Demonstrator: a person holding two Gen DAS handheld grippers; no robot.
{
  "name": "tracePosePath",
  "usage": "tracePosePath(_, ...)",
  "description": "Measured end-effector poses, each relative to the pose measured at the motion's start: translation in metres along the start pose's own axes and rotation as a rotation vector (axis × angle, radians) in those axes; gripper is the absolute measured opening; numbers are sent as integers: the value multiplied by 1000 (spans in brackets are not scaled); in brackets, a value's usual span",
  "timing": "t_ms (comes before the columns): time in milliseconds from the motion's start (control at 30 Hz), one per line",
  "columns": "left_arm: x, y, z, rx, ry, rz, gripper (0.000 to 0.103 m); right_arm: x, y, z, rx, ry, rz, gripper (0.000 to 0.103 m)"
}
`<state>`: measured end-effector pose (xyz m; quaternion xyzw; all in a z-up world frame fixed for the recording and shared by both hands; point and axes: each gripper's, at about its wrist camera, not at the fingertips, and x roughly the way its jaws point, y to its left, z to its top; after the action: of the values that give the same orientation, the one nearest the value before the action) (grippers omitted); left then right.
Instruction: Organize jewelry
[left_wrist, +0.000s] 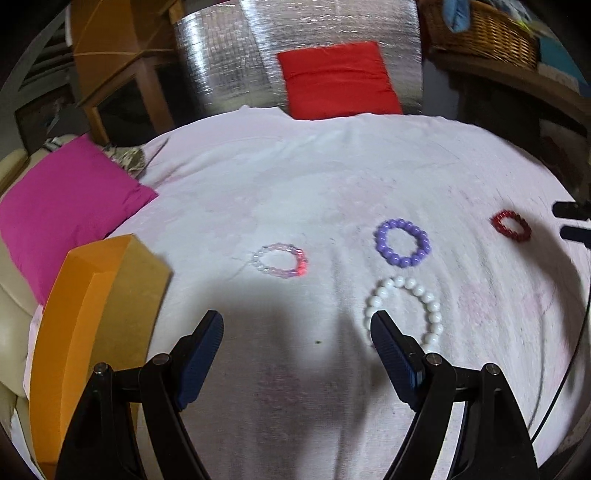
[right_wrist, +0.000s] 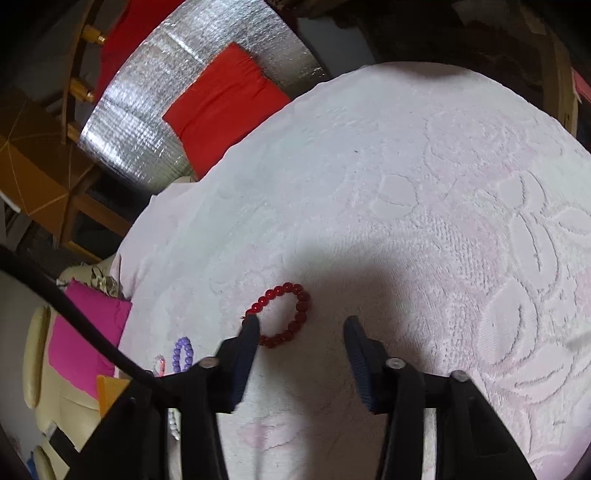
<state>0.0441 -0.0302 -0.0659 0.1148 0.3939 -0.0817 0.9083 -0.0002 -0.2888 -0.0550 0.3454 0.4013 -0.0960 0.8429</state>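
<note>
Several bead bracelets lie on a white towel (left_wrist: 295, 177): a clear-pink one (left_wrist: 281, 260), a purple one (left_wrist: 402, 242), a white one (left_wrist: 406, 310) and a red one (left_wrist: 511, 226). My left gripper (left_wrist: 297, 323) is open and empty just above the towel, its right finger over the white bracelet's left side. My right gripper (right_wrist: 301, 325) is open, its left fingertip touching the red bracelet (right_wrist: 282, 315), which lies mostly between the fingers. The right gripper's tips also show at the right edge of the left wrist view (left_wrist: 570, 221).
An orange-brown box (left_wrist: 96, 332) stands at the towel's left edge. A magenta cushion (left_wrist: 62, 206) lies left, a red cushion (left_wrist: 338, 79) on silver foil behind. A wicker basket (left_wrist: 487, 33) sits at the back right. A black cable (right_wrist: 74, 314) crosses the right wrist view.
</note>
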Motion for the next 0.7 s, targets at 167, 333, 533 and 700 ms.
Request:
tracePosePath(167,3,-10,3,-1,10,-87,82,12,-4,2,-15,-12,-7,43)
tracePosePath(333,15,-20,4,-18,66,-163,82,29,-7,7,-28,-17,-25,43)
tracePosePath(533,23,-21,5,-33,89,-182,82,46,6,12,-78,-21,-62,43)
tracePosePath(700,27,-23,4,-41,112,-256,74,60,22,10,-152,-29,-152,42)
